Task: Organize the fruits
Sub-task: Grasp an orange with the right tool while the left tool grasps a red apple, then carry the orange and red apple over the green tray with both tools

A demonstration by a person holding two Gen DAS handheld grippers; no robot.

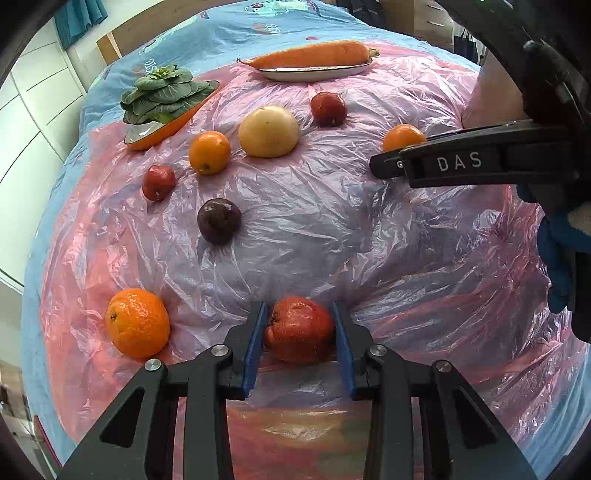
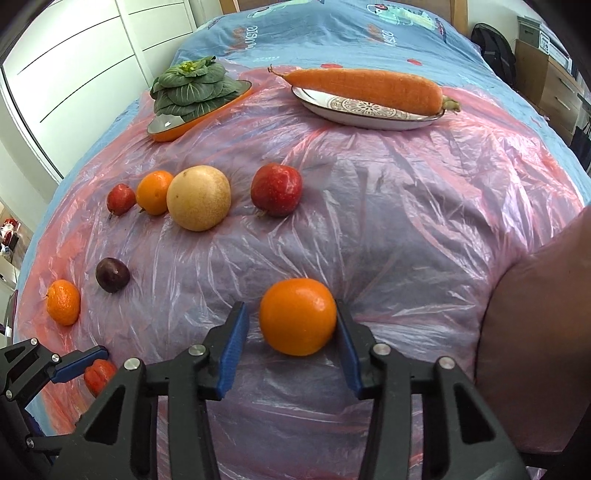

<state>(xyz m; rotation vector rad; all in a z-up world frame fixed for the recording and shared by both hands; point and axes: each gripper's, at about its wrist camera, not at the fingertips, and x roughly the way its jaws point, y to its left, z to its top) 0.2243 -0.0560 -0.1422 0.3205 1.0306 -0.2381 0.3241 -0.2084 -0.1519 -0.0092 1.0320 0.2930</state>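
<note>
My left gripper (image 1: 299,328) has both blue pads against a red apple (image 1: 300,329) on the pink plastic sheet (image 1: 332,229). My right gripper (image 2: 291,325) is open around an orange (image 2: 297,316); the right pad touches it and the left pad stands apart. Other fruit lies on the sheet: an orange (image 1: 137,323) at the near left, a dark plum (image 1: 218,220), a small red apple (image 1: 159,182), an orange (image 1: 209,152), a pale yellow round fruit (image 1: 268,131) and a red apple (image 1: 328,108).
An orange dish with a leafy green vegetable (image 1: 162,96) sits at the far left. A white plate (image 1: 314,73) with a carrot (image 1: 314,54) sits at the far middle. The sheet covers a blue bedspread (image 1: 221,33). A cupboard stands on the left.
</note>
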